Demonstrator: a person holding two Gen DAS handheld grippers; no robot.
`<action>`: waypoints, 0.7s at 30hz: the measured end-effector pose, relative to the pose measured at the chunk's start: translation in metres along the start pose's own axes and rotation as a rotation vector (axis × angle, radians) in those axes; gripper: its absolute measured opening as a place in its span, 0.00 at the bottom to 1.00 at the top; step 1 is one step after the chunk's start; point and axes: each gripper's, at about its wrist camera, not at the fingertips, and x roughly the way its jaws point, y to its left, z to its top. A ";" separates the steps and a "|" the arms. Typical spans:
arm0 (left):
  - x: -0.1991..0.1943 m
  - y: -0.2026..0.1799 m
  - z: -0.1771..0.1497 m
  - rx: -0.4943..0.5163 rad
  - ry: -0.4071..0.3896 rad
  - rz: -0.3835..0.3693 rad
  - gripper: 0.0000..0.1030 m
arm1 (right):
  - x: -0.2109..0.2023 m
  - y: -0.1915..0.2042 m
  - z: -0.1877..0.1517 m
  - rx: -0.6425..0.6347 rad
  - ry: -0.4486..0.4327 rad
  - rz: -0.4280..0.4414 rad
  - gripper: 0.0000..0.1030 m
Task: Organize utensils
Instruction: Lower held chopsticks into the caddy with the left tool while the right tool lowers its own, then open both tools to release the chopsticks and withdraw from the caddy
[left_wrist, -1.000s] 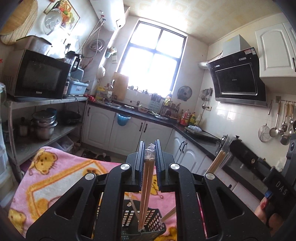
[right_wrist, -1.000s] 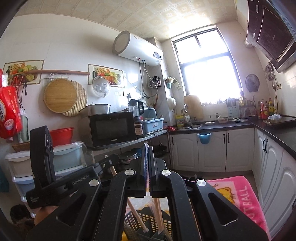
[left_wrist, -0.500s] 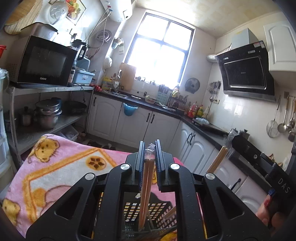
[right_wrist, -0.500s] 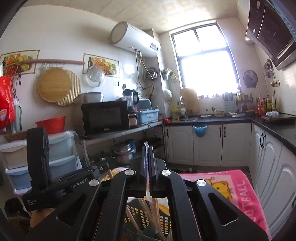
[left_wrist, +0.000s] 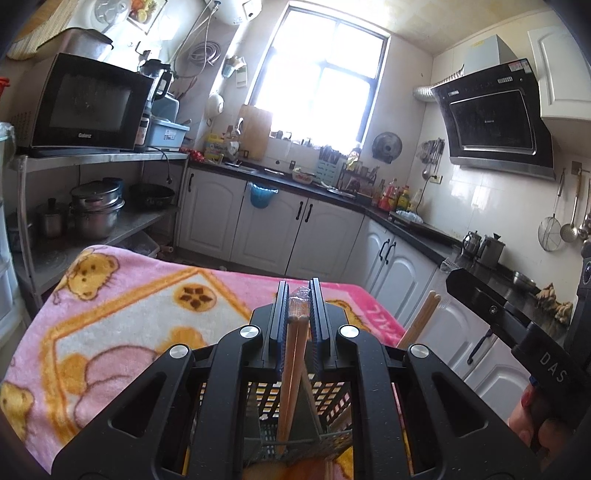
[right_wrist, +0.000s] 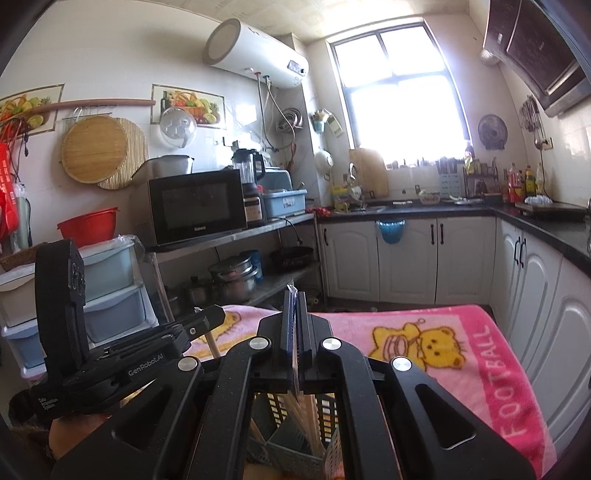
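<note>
My left gripper (left_wrist: 299, 291) is shut on a pair of wooden chopsticks (left_wrist: 291, 369) whose tops are wrapped in clear plastic. They hang down into a dark mesh utensil basket (left_wrist: 332, 398) on a pink bear-print blanket (left_wrist: 129, 314). In the right wrist view my right gripper (right_wrist: 294, 295) is shut on a thin clear sleeve of pale chopsticks (right_wrist: 306, 413) that also reach down into the basket (right_wrist: 280, 446). The right gripper (left_wrist: 458, 284) shows at the right of the left wrist view, its chopsticks (left_wrist: 421, 317) slanting below it. The left gripper (right_wrist: 207, 319) shows at the left of the right wrist view.
The blanket (right_wrist: 461, 350) covers a table in a kitchen. A metal shelf (left_wrist: 99, 157) with a microwave (left_wrist: 88, 107) and pots stands left. White cabinets (left_wrist: 295, 225) under a dark counter run along the back and right. A hand (left_wrist: 532, 424) holds the right gripper's handle.
Both grippers have sunk toward the table, and both sets of chopsticks now reach deeper into the basket. The jaws have stayed shut on what they hold.
</note>
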 end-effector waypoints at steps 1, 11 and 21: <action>0.001 0.001 -0.002 -0.002 0.004 0.001 0.07 | 0.001 -0.002 -0.003 0.009 0.007 -0.003 0.02; 0.002 0.000 -0.016 0.017 0.034 0.011 0.07 | 0.010 -0.014 -0.024 0.058 0.102 -0.051 0.02; -0.003 -0.002 -0.018 0.027 0.048 0.005 0.12 | -0.003 -0.025 -0.033 0.088 0.147 -0.081 0.20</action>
